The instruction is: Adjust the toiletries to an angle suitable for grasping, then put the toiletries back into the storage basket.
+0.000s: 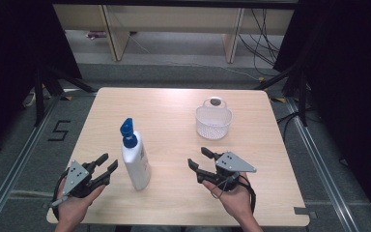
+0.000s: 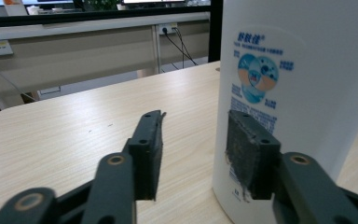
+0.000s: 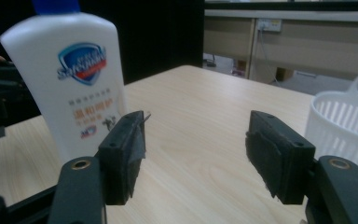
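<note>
Soap bottle point(image 1: 135, 162) is seen standing upright on the tabletop point(image 1: 174, 121), toward its near-left part, with its blue cap on top and no grip on it. The left hand-held gripper point(image 1: 104, 166) is held just beside the bottle with its jaws spread; in the left gripper view one pad point(image 2: 249, 158) is shown against or just off the white wall, which of the two cannot be told, while the other stands clear. The right hand-held gripper point(image 1: 200, 158) is also spread, with nothing between its jaws, and is kept apart from the bottle on its other side. A white basket point(image 1: 213, 121) is set empty toward the far right, so any placing in it is judged still to be done. Open wood is left between bottle and basket, while both hands are kept close to the near edge.
</note>
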Demonstrator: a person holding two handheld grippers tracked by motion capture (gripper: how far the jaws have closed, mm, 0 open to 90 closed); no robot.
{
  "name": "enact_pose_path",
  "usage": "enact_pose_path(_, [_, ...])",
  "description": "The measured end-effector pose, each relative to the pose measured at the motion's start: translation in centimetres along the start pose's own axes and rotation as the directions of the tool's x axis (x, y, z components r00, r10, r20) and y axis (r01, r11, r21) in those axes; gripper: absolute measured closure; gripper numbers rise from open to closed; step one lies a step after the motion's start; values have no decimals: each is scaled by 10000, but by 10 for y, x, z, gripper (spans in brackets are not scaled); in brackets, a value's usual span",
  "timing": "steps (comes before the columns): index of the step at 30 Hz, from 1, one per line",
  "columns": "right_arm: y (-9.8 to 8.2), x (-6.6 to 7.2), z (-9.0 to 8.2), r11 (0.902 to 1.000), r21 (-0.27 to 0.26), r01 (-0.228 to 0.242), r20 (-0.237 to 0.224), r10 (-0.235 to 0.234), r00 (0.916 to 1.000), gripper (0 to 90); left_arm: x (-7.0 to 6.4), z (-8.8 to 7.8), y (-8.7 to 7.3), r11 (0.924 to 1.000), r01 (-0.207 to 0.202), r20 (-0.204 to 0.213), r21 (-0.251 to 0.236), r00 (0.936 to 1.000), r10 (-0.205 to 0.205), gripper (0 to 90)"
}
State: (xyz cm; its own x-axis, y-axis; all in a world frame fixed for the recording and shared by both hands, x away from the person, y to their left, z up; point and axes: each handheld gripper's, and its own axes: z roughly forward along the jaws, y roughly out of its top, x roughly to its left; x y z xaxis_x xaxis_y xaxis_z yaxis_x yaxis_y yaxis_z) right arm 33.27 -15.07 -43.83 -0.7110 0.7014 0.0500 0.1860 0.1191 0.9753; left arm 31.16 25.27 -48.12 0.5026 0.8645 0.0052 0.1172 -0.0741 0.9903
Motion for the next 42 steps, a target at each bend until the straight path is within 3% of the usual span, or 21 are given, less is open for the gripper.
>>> enact_pose_path(1, [3,3,3,9999,77,-134,-227,136,9997,367,0,0,0,10000,88,-96,7,9999,-88,490])
enact_pose_path(2, [6,6,5,9999,165,-45,-282,50,9996,366,2,3,0,9995,225,-80,-235,9997,-227,473])
enact_pose_path(3, [7,5,7,9997,54,250,-260,-249,9994,366,2,3,1,9993,353,-181,-93,9992,-355,463])
enact_pose_path(5, [10,11,7,9998,197,-13,-380,20,9993,366,1,3,2,9995,316,-151,-93,9994,-317,449])
enact_pose_path(7, [13,9,6,9995,23,303,-463,-302,9985,365,-1,2,2,9996,274,-120,-99,9995,-275,448])
enact_pose_path(9, [15,12,3,9999,-77,65,-475,-69,9988,364,-3,0,2,9999,100,-144,-36,9998,-101,448])
enact_pose_path(12, [17,12,1,9995,-203,227,-480,-237,9986,363,-7,-3,0,9999,122,-305,44,9995,-120,448])
enact_pose_path(13, [18,14,3,9998,-217,51,-745,-67,9972,363,-8,-4,-1,9998,173,-353,91,9992,-170,448])
enact_pose_path(15, [19,15,3,9995,-277,152,-736,-173,9971,363,-10,-6,-1,9999,53,-347,109,9994,-49,447])
enact_pose_path(18, [22,22,9,9995,-229,233,-1072,-256,9939,363,-11,-10,-5,9999,76,-423,113,9991,-71,447])
enact_pose_path(19, [25,26,12,9994,-245,252,-1314,-282,9909,363,-10,-11,-6,9999,92,-435,135,9990,-86,448])
enact_pose_path(24, [36,35,21,9987,-358,364,-1652,-418,9854,361,-7,-13,-7,9994,127,-561,326,9984,-108,449])
enact_pose_path(27, [50,43,30,9937,-706,868,-2052,-996,9736,361,-8,-13,-9,9992,56,-524,404,9986,-35,451])
enact_pose_path(28, [50,43,30,9937,-706,868,-2052,-996,9736,361,-8,-13,-9,9992,56,-524,404,9986,-35,451])
enact_pose_path(29, [55,47,35,9942,-747,773,-2354,-929,9674,363,-9,-12,-9,9990,86,-500,442,9987,-64,451])
enact_pose_path(32, [58,48,42,9931,-766,884,-2427,-1046,9645,368,-9,-11,-9,9995,33,-373,329,9993,-20,451])
enact_pose_path(35, [65,48,55,9908,-943,971,-2824,-1201,9518,387,-10,-11,-8,9990,9,-355,454,9994,7,452])
enact_pose_path(42, [72,52,69,9895,-959,1083,-2945,-1322,9465,398,-12,-11,-10,9995,-60,-78,305,10000,62,452])
